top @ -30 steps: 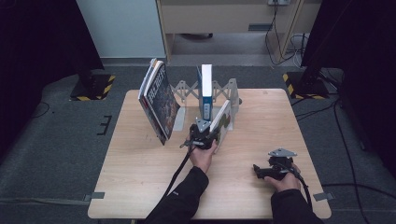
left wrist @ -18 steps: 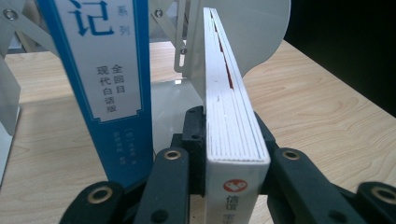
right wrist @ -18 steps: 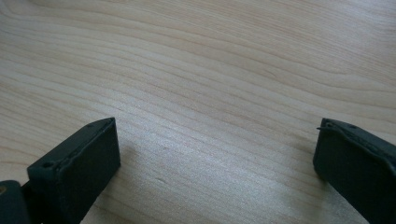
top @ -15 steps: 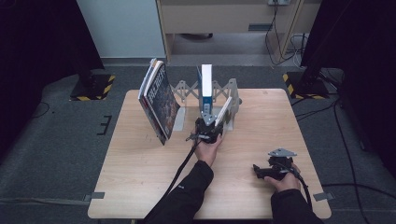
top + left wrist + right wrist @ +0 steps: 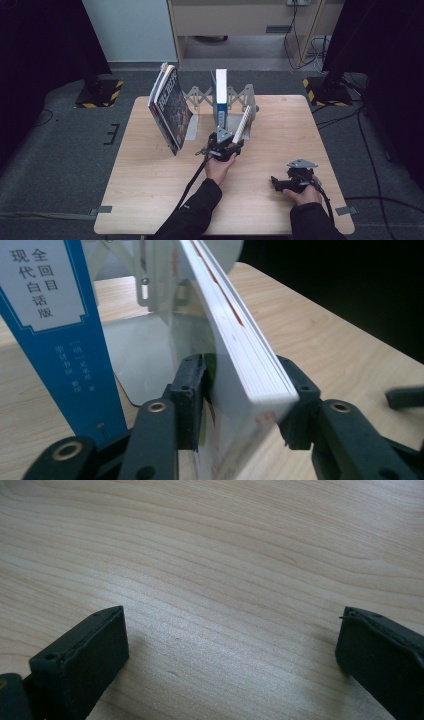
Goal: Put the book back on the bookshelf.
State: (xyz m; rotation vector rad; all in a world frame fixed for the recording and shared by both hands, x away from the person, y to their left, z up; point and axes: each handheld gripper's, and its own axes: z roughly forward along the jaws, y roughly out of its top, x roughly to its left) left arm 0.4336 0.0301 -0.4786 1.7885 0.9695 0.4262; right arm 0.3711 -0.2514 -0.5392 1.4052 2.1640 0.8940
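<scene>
Nearest the person, the right gripper (image 5: pixel 295 181) rests low on the pale wooden table (image 5: pixel 150 190), its two black jaws spread wide with bare wood grain between them. Ahead and to its left, the left gripper (image 5: pixel 240 400) is clamped on the lower edge of a thin white paperback book (image 5: pixel 235 340), which tilts back against the silvery metal accordion book rack (image 5: pixel 197 97) just beyond. Immediately left of that gripper stands an upright blue-spined book (image 5: pixel 60 330) with Chinese lettering. Further left, well apart, a dark-covered picture book (image 5: pixel 171 107) leans at the rack's end.
</scene>
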